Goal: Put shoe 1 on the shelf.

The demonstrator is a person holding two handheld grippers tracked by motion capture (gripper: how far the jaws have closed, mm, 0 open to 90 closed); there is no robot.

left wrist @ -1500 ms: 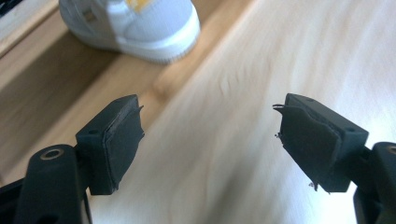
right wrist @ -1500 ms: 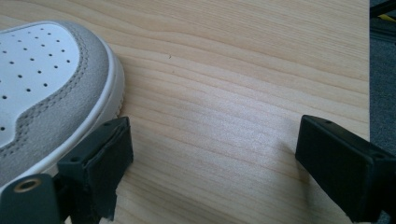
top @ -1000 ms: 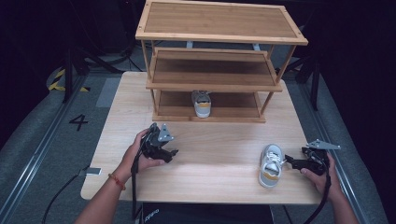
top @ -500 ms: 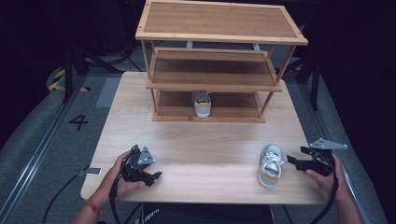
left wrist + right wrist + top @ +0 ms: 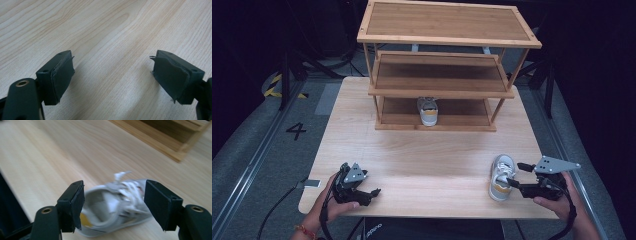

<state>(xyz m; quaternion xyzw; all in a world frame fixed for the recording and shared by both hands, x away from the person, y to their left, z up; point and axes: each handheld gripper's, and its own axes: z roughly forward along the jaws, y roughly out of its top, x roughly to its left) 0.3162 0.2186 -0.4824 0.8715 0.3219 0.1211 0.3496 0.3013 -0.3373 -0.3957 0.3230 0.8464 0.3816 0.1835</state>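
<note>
Left gripper [image 5: 373, 192] pulled back toward table [image 5: 432, 160] edge, jaws spread on bare wood, parked clear | right gripper [image 5: 113, 202] jaws just closing around shoe [image 5: 117, 205], not yet pinching, lined up for lift to rack [image 5: 437, 90]

Rack [image 5: 447, 90] at table's [image 5: 412, 155] far side; one shoe [image 5: 428, 111] on its bottom shelf. Second shoe [image 5: 501, 177] near front right edge, right gripper [image 5: 514, 175] just beside it.
</note>
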